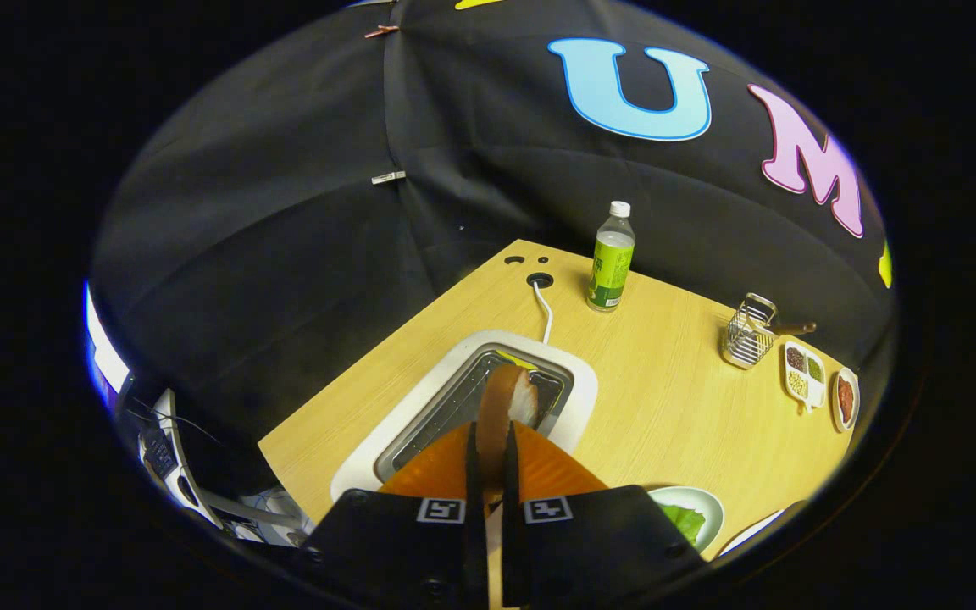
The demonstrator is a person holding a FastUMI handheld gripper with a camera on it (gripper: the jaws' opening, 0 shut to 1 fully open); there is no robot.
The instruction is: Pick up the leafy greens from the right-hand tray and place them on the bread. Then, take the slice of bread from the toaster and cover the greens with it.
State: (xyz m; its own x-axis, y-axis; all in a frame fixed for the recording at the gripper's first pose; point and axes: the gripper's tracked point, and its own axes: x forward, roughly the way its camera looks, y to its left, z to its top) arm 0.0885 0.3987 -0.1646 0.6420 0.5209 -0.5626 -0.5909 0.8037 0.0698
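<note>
One slice of bread (512, 405) stands edge-on, clamped in my claw (493, 462) above the one toaster (471, 407) on the bench (666, 398). One plate (704, 508) beside my claw holds leafy greens (681, 518). One bottle (611, 258) stands beyond; two small dishes (803, 373) hold condiments.

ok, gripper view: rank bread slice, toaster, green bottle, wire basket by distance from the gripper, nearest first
1. Bread slice, clamped between the fingers of the gripper.
2. Toaster, directly under the slice, just ahead.
3. Green bottle, beyond the toaster near the table's far edge.
4. Wire basket, far right; too close to the bottle to call.
</note>
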